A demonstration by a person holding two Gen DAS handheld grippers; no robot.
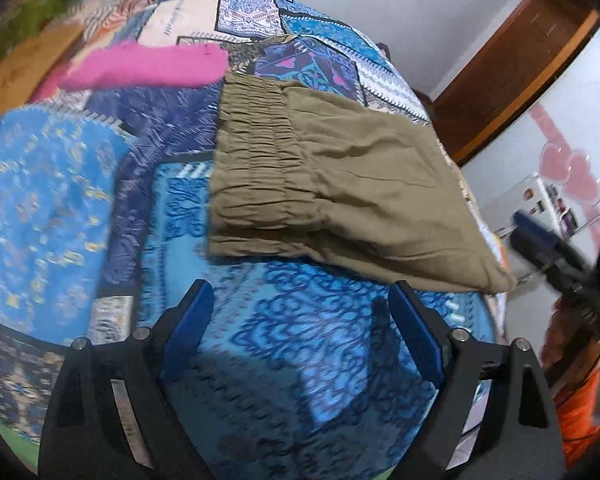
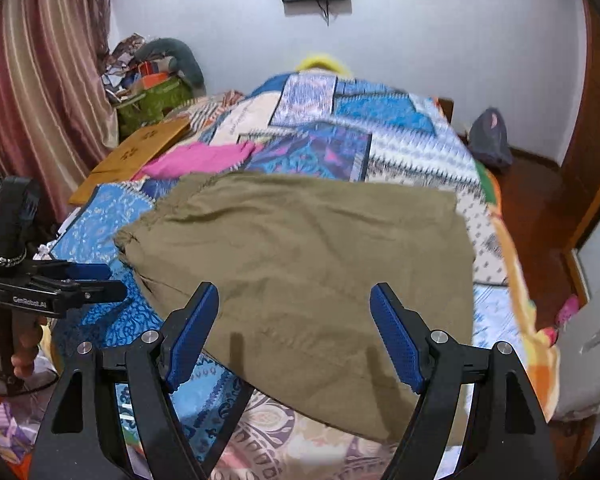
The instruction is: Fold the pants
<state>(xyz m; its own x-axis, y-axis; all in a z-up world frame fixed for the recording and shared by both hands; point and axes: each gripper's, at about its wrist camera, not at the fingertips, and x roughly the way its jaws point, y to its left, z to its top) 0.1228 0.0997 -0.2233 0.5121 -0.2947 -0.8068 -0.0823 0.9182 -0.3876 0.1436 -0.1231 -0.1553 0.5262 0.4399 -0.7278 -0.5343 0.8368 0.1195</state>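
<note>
The olive-khaki pants lie folded into a rectangle on the patchwork bedspread, elastic waistband to the left in the left wrist view. They also show in the right wrist view, flat across the bed. My left gripper is open and empty, above the bedspread just short of the pants' near edge. It also shows at the left of the right wrist view. My right gripper is open and empty, hovering over the near part of the pants. It shows at the right edge of the left wrist view.
A pink cloth lies on the bed beyond the pants, also in the right wrist view. A wooden board lies at the bed's left side by a curtain. A cluttered green bag stands in the corner. The bed's right edge drops to the floor.
</note>
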